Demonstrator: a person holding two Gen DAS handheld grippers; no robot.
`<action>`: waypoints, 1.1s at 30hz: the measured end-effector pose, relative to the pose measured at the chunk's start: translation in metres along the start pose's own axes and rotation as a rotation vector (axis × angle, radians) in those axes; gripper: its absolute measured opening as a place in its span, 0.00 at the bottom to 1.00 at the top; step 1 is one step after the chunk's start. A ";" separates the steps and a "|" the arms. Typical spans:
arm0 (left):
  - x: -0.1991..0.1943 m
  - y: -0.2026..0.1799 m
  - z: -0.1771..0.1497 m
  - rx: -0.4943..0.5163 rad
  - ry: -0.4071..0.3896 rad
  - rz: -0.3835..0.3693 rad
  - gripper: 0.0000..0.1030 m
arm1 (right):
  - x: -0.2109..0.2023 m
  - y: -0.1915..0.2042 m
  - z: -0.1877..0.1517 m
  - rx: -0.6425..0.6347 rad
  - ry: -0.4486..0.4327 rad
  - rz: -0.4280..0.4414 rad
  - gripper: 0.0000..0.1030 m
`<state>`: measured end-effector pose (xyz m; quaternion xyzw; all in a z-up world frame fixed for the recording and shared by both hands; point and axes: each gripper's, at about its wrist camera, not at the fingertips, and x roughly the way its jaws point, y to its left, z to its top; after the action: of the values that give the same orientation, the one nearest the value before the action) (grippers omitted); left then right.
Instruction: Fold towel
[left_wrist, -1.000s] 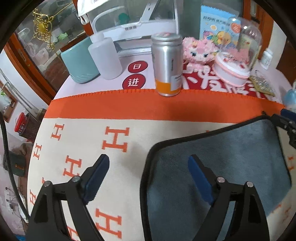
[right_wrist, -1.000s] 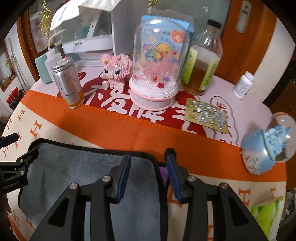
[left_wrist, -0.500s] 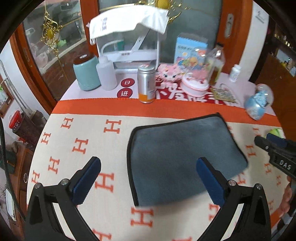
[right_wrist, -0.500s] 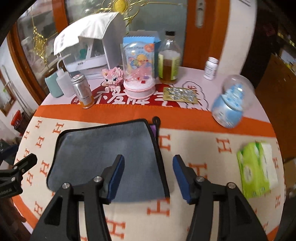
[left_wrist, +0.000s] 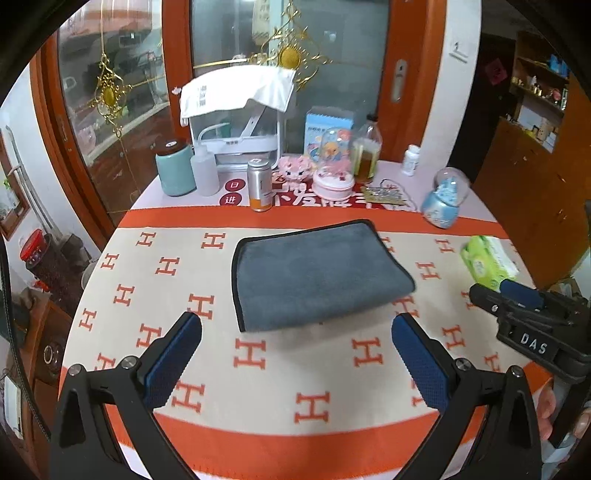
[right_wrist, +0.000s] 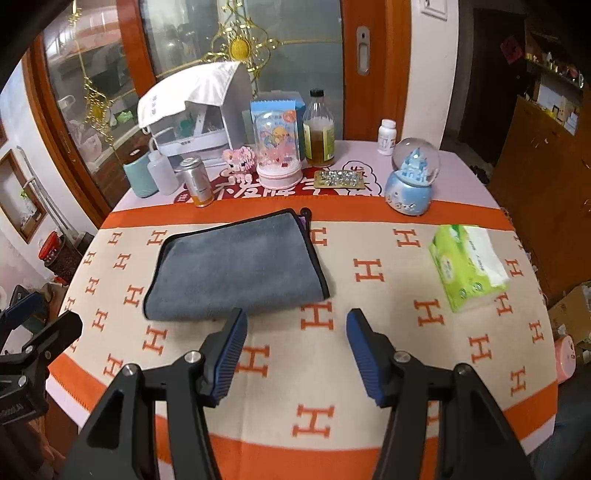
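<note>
A grey towel (left_wrist: 314, 273) with black trim lies folded flat on the orange-and-cream tablecloth (left_wrist: 258, 354); it also shows in the right wrist view (right_wrist: 236, 269). My left gripper (left_wrist: 295, 328) is open and empty, held above the table on the near side of the towel. My right gripper (right_wrist: 293, 325) is open and empty, just near of the towel's right corner. The right gripper also shows at the right edge of the left wrist view (left_wrist: 517, 295).
A green tissue pack (right_wrist: 467, 266) lies to the right. Along the back stand a snow globe (right_wrist: 412, 181), a metal can (right_wrist: 197, 181), a pink dome toy (right_wrist: 279, 147), a bottle (right_wrist: 318, 129), a teal cup (left_wrist: 175, 170) and a white appliance (left_wrist: 240, 122).
Both grippers have pulled back and up from the towel, so the whole table shows. The right gripper has opened wider. The towel lies folded and free of both.
</note>
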<state>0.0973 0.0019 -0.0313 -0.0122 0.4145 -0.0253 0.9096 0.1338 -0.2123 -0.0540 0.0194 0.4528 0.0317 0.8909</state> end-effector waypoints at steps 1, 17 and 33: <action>-0.005 -0.002 -0.002 0.000 -0.001 -0.002 0.99 | -0.005 0.001 -0.003 -0.001 -0.001 0.007 0.55; -0.076 -0.017 -0.033 -0.012 -0.029 0.020 0.99 | -0.087 0.015 -0.046 -0.036 -0.077 0.055 0.55; -0.091 -0.006 -0.038 -0.021 -0.020 0.107 0.99 | -0.104 0.037 -0.049 0.002 -0.098 0.006 0.55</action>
<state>0.0091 0.0011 0.0128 0.0003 0.4055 0.0278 0.9137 0.0314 -0.1829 0.0033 0.0232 0.4084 0.0328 0.9119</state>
